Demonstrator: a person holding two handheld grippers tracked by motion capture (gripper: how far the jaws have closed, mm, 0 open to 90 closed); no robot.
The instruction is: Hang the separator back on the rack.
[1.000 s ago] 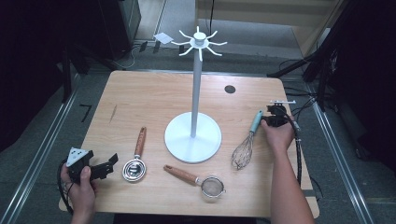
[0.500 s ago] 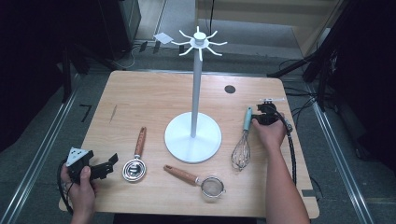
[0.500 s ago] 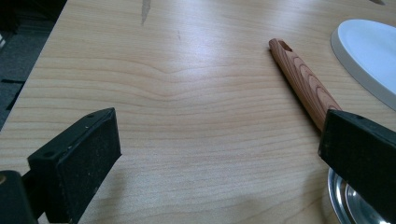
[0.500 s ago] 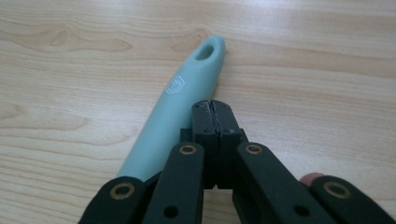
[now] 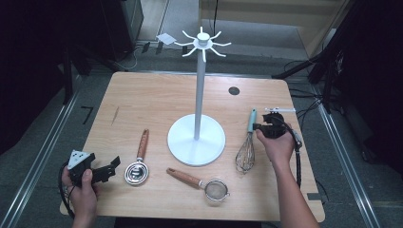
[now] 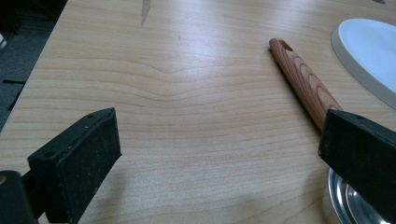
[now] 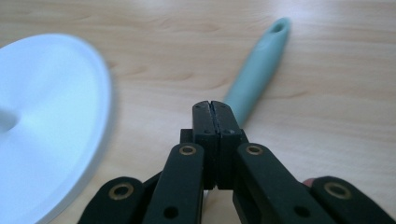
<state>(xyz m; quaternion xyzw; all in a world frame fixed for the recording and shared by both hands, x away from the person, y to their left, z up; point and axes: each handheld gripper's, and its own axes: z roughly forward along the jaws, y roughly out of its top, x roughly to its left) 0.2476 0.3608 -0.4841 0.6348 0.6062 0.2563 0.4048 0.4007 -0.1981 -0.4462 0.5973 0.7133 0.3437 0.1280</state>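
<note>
**Closing in on the teal whisk handle**

Hovering at the right side of the wooden surface point(image 5: 157, 102), right gripper point(image 5: 263, 127), fingers pressed flat together with nothing between them, tips just beside the teal handle of the whisk point(image 5: 247, 145). Seen along the right gripper point(image 7: 215, 109) itself: shut fingers point(image 7: 204, 122) pointing at the lower stretch of the whisk point(image 7: 258, 65) handle, which runs up and away with its hanging hole at the far end; whether the tips touch it, cannot tell. Lying flat, the whisk, wire head toward the person, handle toward the far edge, just right of the round base of the white hook stand point(image 5: 196, 137).

Resting at the near left corner, left gripper point(image 5: 110, 167), fingers spread wide apart and empty, aimed at the measuring cup point(image 5: 138, 166) with a wooden handle just beside them. Between the open fingers point(image 6: 77, 158) in the left gripper view, bare wood.

Near the front edge, a small strainer point(image 5: 204, 184) with a wooden handle.
</note>
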